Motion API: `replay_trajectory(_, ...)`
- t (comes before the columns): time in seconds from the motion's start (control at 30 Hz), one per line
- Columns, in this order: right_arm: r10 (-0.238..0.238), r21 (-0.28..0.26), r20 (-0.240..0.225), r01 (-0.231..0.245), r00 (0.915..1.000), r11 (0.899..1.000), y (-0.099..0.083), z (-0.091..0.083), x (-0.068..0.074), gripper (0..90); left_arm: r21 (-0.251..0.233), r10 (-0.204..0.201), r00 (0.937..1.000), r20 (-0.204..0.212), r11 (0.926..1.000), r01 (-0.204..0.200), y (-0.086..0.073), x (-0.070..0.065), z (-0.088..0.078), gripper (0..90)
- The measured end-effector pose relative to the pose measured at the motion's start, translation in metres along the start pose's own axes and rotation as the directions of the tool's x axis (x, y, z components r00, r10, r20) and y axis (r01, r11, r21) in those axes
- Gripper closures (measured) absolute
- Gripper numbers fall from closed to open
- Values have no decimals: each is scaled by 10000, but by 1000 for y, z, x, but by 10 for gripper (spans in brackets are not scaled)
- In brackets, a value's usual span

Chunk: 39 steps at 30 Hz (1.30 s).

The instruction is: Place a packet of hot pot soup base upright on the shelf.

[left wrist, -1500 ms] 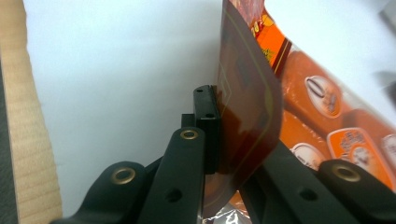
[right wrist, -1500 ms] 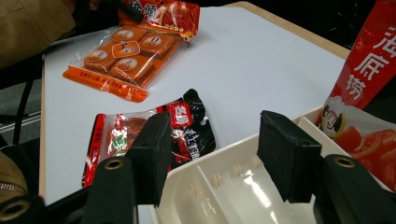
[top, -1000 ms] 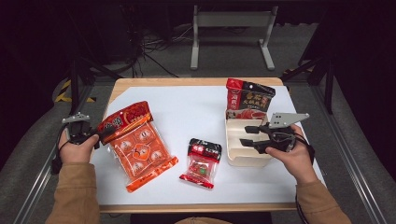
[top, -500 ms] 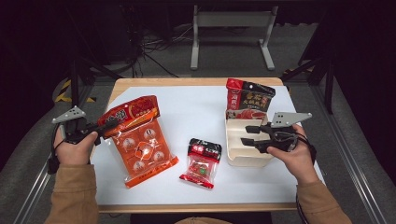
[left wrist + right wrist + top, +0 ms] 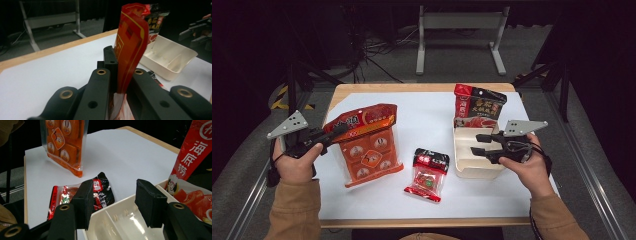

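My left gripper [image 5: 334, 131] is shut on the top edge of the orange snack bag [image 5: 367, 145]. The bag hangs nearly upright, with its lower edge at the white table top. In the left gripper view the bag's red top [image 5: 131, 45] stands pinched between the black jaws of the left gripper [image 5: 116, 57]. My right gripper [image 5: 477, 143] hovers open over the near left corner of the cream tray [image 5: 462, 160]. In the right gripper view the right gripper [image 5: 113, 200] has one jaw outside the tray wall [image 5: 120, 225] and one above its inside, holding nothing.
A small red and black packet [image 5: 428, 172] lies flat at the table's middle front. A red and black pouch [image 5: 479, 107] leans upright at the tray's far end. The white sheet [image 5: 427, 120] covers a wooden table; black stands rise beyond its far edge.
The left gripper has risen with the orange bag, tipping it from lying flat to almost upright. The right hand has stayed in place.
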State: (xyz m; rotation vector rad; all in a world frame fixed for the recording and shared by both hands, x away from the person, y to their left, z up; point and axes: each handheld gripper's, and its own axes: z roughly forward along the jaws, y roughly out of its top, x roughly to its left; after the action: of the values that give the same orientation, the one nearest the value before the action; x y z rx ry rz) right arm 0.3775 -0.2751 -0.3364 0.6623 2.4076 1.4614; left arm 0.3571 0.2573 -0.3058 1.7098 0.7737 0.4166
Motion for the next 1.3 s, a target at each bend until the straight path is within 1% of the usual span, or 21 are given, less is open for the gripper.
replay_trajectory(0.07,-20,-32,18,20,10000,10000,1,0,1,488,-73,153,9998,129,9999,-152,2,-4,0,899)
replay_trajectory(0.17,-75,-69,20,75,10000,9999,3,0,2,489,-188,281,9992,287,9994,-276,5,-9,1,899)
replay_trajectory(0.4,-258,-182,13,258,9997,9995,8,0,6,478,-388,638,9971,417,9973,-622,11,-21,2,899)
replay_trajectory(0.57,-329,-262,33,330,9995,9991,10,0,8,475,-562,742,9962,461,9959,-715,14,-24,4,899)
replay_trajectory(0.77,-321,-374,130,326,9994,9988,11,-3,9,474,-561,777,9951,611,9957,-743,16,-24,8,899)
replay_trajectory(0.9,-290,-426,198,299,9994,9986,11,-6,8,472,-684,903,9923,847,9941,-847,19,-28,11,899)
replay_trajectory(1.07,-285,-475,202,294,9994,9984,11,-7,8,464,-884,1116,9872,1139,9909,-1018,24,-35,13,899)
replay_trajectory(1.1,-285,-475,202,294,9994,9984,11,-7,8,464,-884,1116,9872,1139,9909,-1018,24,-35,13,899)
replay_trajectory(1.23,-318,-499,174,327,9993,9982,12,-5,9,448,-1003,1245,9832,1335,9887,-1116,27,-37,14,899)
replay_trajectory(1.3,-359,-549,131,366,9993,9978,14,-4,10,434,-1027,1272,9822,1381,9882,-1136,28,-38,14,899)
